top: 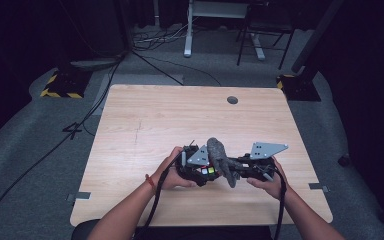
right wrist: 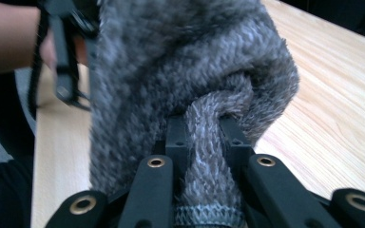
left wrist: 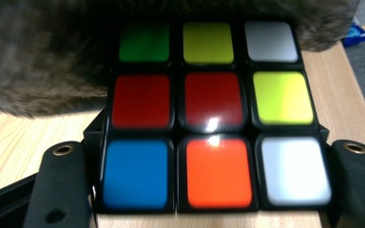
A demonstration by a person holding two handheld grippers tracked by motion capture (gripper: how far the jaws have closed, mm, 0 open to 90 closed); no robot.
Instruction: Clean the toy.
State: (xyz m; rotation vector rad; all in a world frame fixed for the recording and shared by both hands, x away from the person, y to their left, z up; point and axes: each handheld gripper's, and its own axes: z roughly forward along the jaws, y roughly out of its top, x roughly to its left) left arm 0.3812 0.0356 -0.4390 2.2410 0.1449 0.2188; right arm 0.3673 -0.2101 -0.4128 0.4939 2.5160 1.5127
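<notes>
A scrambled puzzle cube (left wrist: 211,114) with coloured stickers sits between the two black jaws of my left gripper (left wrist: 211,161), which is shut on its sides just above the table. In the high view the cube (top: 208,171) shows between the hands at the table's near middle. A grey fuzzy cloth, like a sock (right wrist: 185,61), is pinched in my right gripper (right wrist: 204,137), which is shut on a bunched fold of it. The cloth (top: 221,157) drapes over the cube's far side (left wrist: 43,57). My left gripper (top: 196,162) and right gripper (top: 240,167) face each other closely.
The wooden table (top: 155,115) has a round cable hole (top: 232,100) at its back right. Beyond the table, cables (top: 160,37) lie on the grey floor, with desk legs (top: 188,30) and a yellow-black striped base (top: 62,85) nearby.
</notes>
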